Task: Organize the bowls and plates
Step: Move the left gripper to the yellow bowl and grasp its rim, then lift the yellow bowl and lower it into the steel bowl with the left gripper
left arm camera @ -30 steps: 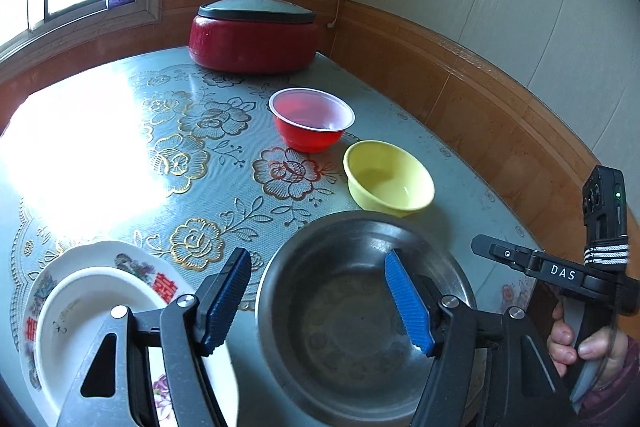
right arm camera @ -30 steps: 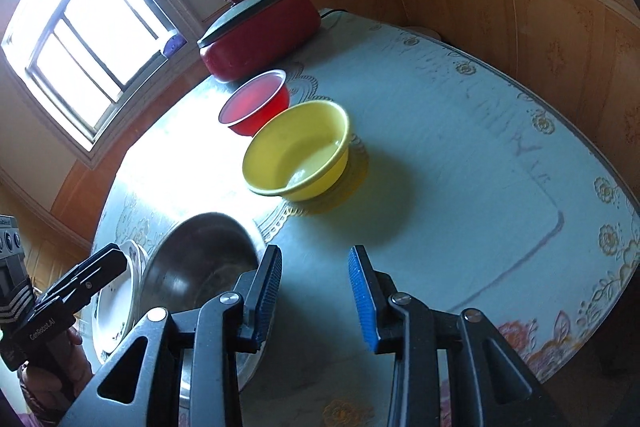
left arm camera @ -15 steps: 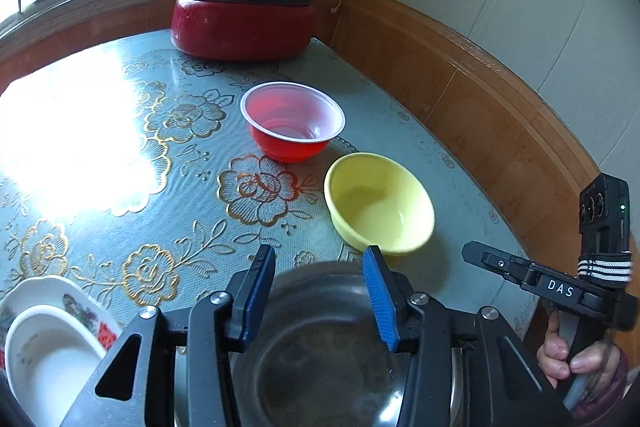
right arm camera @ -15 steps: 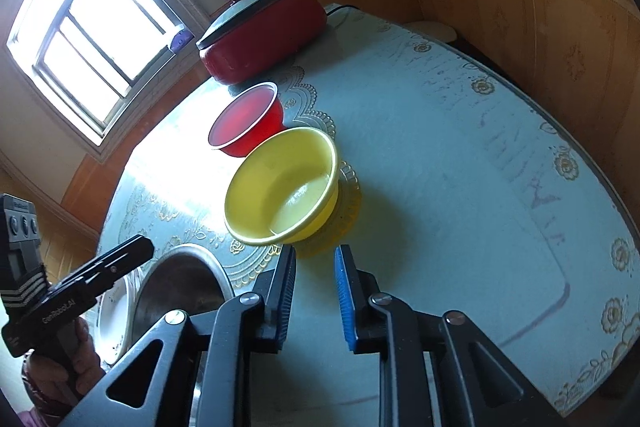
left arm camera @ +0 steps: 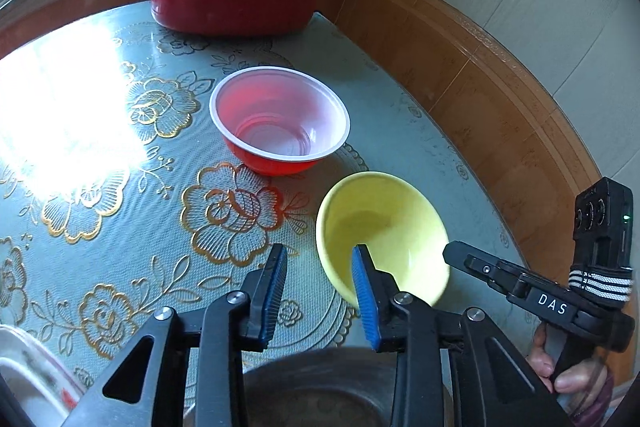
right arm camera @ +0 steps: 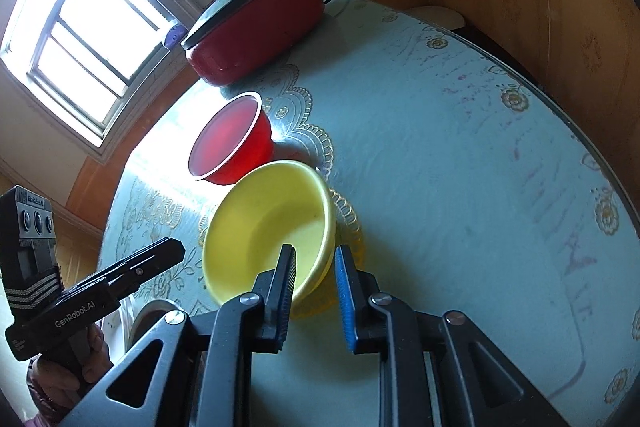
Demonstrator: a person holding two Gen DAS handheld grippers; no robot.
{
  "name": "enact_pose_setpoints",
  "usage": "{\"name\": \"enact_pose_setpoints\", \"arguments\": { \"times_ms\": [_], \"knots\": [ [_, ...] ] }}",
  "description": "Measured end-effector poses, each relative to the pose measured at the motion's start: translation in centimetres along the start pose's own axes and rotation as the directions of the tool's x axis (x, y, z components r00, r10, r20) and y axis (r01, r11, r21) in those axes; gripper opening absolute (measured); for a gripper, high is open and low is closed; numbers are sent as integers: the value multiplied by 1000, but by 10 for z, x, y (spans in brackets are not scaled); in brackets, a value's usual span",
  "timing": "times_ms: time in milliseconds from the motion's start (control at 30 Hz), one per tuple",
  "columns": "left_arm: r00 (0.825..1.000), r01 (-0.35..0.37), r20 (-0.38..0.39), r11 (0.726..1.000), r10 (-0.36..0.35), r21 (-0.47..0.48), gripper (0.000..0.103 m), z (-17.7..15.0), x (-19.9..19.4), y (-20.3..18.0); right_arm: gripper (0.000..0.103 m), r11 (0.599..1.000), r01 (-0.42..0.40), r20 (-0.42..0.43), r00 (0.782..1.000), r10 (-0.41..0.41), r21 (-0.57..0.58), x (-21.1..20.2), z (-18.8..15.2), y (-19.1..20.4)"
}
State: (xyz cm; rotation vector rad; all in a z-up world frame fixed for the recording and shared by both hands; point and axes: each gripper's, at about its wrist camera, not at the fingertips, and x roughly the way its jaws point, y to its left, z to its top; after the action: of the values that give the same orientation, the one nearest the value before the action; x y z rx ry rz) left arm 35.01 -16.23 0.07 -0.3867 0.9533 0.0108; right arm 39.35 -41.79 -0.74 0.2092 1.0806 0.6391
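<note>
Closing in on the yellow bowl [right arm camera: 276, 227] with both claws, its rim not yet pinched.

The right claw [right arm camera: 314, 287] stands narrow, straddling the near rim, pads seemingly clear of it. The left claw [left arm camera: 320, 295] is closing, one finger [left arm camera: 364, 291] in front of the bowl's side, nothing gripped. The bowl sits on the tabletop [right arm camera: 460, 167], beside the red bowl [left arm camera: 280, 119] and just beyond the steel bowl [left arm camera: 320, 391]. Next, probably: clamp, lift, nest. Open room lies right; the tabletop's edge is near.
</note>
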Motion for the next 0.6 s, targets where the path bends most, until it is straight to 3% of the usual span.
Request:
{"name": "enact_pose_setpoints", "arguments": {
  "times_ms": [100, 133, 267, 600],
  "knots": [
    [999, 11, -32, 1000, -11, -5, 31, 4, 13, 1, 18, 1000, 1, -2, 1000, -1, -1, 5, 2, -4],
    [999, 13, -41, 1000, -13, -4, 29, 6, 17, 1, 14, 1000, 2, -3, 1000, -2, 0, 8, 3, -5],
    [996, 35, -78, 999, -34, 13, 14, 6, 30, -4, 11, 1000, -5, -1, 1000, 5, -3, 12, 3, -7],
    [996, 49, -73, 998, -47, 25, 10, 10, 37, -11, 9, 1000, -12, 18, 1000, 12, 17, 7, 6, -12]
  ]
}}
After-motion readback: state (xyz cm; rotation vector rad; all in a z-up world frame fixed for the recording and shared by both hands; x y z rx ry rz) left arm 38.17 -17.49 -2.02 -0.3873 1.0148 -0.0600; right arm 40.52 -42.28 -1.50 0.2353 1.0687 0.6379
